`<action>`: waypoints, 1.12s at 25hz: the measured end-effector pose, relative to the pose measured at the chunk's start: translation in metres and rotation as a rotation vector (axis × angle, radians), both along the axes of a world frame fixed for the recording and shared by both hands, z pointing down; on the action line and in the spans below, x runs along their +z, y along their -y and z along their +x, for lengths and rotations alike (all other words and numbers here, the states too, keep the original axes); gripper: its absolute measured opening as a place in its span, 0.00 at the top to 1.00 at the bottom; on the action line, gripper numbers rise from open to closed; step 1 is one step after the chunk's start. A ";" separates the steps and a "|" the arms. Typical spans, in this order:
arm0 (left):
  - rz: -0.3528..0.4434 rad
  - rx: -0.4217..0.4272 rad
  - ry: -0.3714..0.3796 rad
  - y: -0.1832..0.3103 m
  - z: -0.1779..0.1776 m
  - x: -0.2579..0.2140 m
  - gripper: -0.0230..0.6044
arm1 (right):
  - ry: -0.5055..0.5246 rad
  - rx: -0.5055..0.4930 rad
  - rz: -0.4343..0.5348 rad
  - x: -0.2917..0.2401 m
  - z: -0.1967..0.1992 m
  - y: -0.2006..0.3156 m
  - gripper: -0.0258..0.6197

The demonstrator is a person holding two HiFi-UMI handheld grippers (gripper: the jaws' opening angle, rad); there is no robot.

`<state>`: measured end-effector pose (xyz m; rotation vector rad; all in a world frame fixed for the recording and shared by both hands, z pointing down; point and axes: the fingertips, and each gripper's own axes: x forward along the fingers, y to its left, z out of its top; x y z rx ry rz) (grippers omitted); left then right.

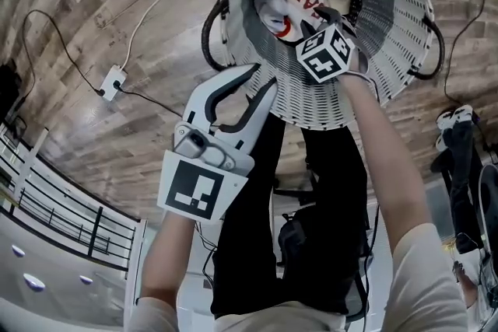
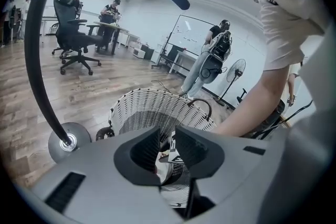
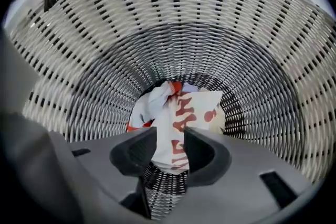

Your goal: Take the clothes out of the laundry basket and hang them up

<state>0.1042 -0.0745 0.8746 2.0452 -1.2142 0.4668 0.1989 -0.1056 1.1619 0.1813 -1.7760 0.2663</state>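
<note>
Right gripper [image 3: 170,149]: its jaws stand apart with nothing pressed between the pads. It points steeply down inside the basket [image 3: 210,18], and the clothes [image 3: 176,113] lie below and beyond the tips.
Left gripper [image 2: 167,149]: its jaws are apart by a narrower gap and hold nothing. It hangs outside the basket, just off the near rim.
Clothes: they are bundled at the bottom of the basket. A white piece with red lettering lies on top, with blue and orange cloth showing beside it.
Basket: white and woven, with a black handle on each side, it stands on the wooden floor [image 1: 93,35].
Step in hand: this looks like the reach for the top garment, with no grip made yet.
How to do it well: the right gripper should sink until its pads straddle a raised fold of the white piece. It should then close on that fold alone, short of the woven bottom.
Lift: the garment should go straight up through the middle of the opening, clear of the rim.
Left gripper's part: it should wait by the rim, ready to take a second hold once the cloth hangs free.
Risk: a deep bite may drag out two garments or catch the weave.
</note>
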 end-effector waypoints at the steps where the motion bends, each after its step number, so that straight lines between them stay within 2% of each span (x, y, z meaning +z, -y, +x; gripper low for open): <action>1: 0.000 0.000 0.000 0.001 -0.001 0.001 0.81 | -0.002 -0.010 0.003 0.003 0.000 0.001 0.71; 10: -0.008 -0.002 -0.001 -0.003 -0.007 0.006 0.82 | -0.051 -0.101 0.022 0.033 0.004 0.002 0.73; 17: -0.012 0.012 -0.019 -0.008 0.002 0.006 0.82 | -0.063 -0.099 0.018 0.039 0.010 0.006 0.79; 25: -0.024 -0.001 -0.026 -0.009 0.003 0.006 0.83 | -0.048 -0.093 0.000 0.035 0.008 0.003 0.94; 28: -0.033 -0.009 -0.031 -0.010 0.002 0.004 0.83 | -0.051 -0.096 -0.007 0.031 0.009 0.002 0.95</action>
